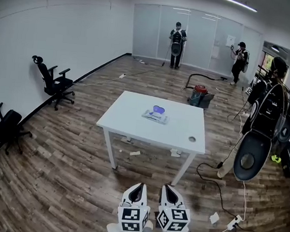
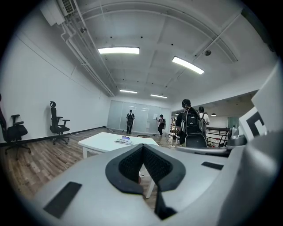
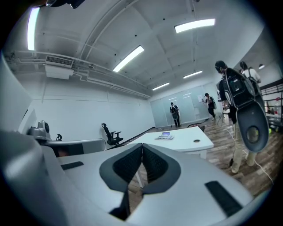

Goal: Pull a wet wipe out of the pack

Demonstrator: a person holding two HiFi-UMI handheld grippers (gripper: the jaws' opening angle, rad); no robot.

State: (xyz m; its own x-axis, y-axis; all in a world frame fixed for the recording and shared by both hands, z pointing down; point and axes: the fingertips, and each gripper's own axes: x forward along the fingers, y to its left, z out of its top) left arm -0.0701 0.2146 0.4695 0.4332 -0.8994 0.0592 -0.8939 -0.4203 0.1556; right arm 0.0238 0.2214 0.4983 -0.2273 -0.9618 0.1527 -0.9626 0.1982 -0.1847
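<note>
1. left hand-held gripper (image 1: 137, 188) and right hand-held gripper (image 1: 171, 191) are side by side, just about touching. both are held low and close in, pointing forward at the white surface (image 1: 129, 124).
2. looking along the left hand-held gripper (image 2: 143, 149), its two dark pads are pressed together at the tips. so it's closed, with nothing in its grip.
3. same deal on the right hand-held gripper (image 3: 142, 149): pads meet in a closed v, gripping nothing.
4. the wet wipe pack (image 1: 156, 114) lies flat on the surface, well ahead of both hand-held grippers and well apart from them. it's roughly in line with the gap between the two, and it has a purple-ish patch on top.
5. seen along the left jaws, the wet wipe pack (image 2: 123, 140) sits a bit left of their line. along the right jaws, the wet wipe pack (image 3: 165, 137) sits a bit to the right.
6. there's a small round dark thing (image 1: 192, 139) on the surface too, ahead and right of the right hand-held gripper, near the closer right corner.
7. wood floor (image 1: 67, 182) lies between the hand-held grippers and the surface.
8. a black office chair (image 1: 56, 81) is far off to the left, by the wall. a person with a backpack rig (image 1: 267, 114) stands off to the right.
</note>
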